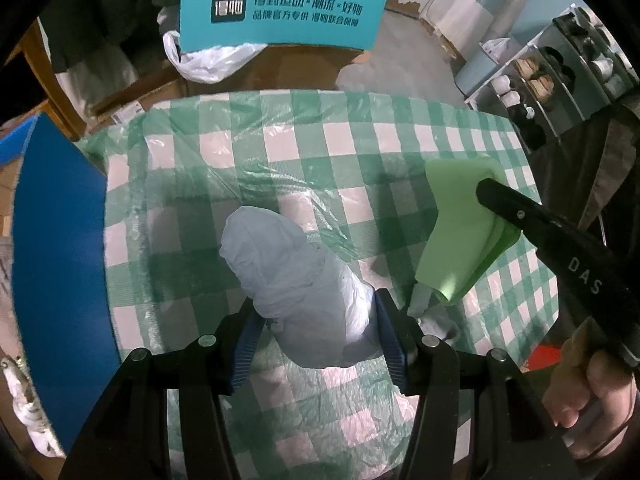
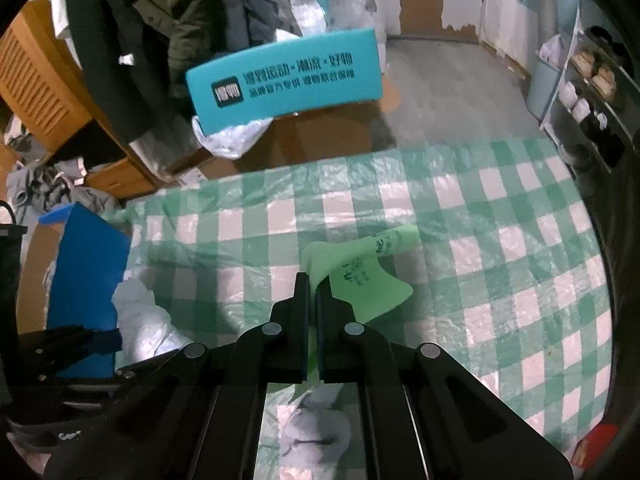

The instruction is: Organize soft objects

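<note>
My left gripper (image 1: pixel 318 328) is shut on a crumpled white soft bundle (image 1: pixel 296 276), holding it over the green checked tablecloth (image 1: pixel 248 160). The bundle also shows at the left of the right wrist view (image 2: pixel 144 324). My right gripper (image 2: pixel 312 292) is shut on a light green foam piece (image 2: pixel 360 276) with dark writing on it, held above the cloth. In the left wrist view the foam piece (image 1: pixel 456 236) hangs from the right gripper's black finger (image 1: pixel 504 204) to the right of the bundle. A small white soft object (image 2: pixel 316 436) lies on the cloth under the right gripper.
A blue box (image 1: pixel 60 264) stands at the table's left edge and shows in the right wrist view (image 2: pixel 88 272). A teal chair back (image 1: pixel 280 12) with a white plastic bag (image 1: pixel 212 60) is beyond the far edge. A shoe rack (image 1: pixel 560 76) stands at the right.
</note>
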A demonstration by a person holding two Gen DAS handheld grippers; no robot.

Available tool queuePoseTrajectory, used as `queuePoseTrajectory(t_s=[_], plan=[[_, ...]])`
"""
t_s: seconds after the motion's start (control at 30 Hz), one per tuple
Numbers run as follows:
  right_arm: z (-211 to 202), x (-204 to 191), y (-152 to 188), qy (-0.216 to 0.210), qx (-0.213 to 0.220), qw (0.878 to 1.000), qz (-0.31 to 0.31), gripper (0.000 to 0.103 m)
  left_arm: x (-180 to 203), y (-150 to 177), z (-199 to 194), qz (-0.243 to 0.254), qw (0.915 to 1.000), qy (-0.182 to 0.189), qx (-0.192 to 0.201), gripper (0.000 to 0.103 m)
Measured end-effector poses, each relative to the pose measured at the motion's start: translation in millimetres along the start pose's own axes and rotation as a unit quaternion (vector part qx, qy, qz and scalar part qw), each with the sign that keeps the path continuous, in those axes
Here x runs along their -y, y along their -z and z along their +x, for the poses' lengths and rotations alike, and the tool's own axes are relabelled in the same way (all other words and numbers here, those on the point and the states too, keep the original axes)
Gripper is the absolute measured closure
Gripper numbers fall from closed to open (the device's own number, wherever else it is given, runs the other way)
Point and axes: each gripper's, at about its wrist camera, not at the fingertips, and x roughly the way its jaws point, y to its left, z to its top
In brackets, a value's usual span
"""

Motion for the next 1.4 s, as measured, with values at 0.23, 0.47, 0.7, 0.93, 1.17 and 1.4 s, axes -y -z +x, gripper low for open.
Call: queuePoseTrajectory(t_s=[0.23,0.47,0.7,0.93,1.17,1.4], plan=[[-26,-12,0,-0.005,0.024,1.0,-0.018,0.101,3,7,-32,0.01,0.999,-0.02,0.04,0.048],[-52,-25,4,-0.009,0.04,0.998,-0.037,0.101,7,14,-61,0.019,0.996,-0.043,0.076,0.048],[-76,-35,11,-0.016,0.051,0.997,-0.054,0.101,7,25,-89,0.028,0.9915,-0.063,0.11,0.048],[-97,-51,16,-0.025,0.062,0.995,-0.078,0.101,0,38,-110,0.026,0.9879,-0.079,0.131,0.048],[-108,-67,19,-0.038,0.068,0.992,-0.097,0.101,-15,52,-123,0.015,0.9858,-0.091,0.141,0.048],[-111,-82,21,-0.049,0.068,0.99,-0.114,0.101,-32,63,-132,-0.001,0.9841,-0.101,0.146,0.048]])
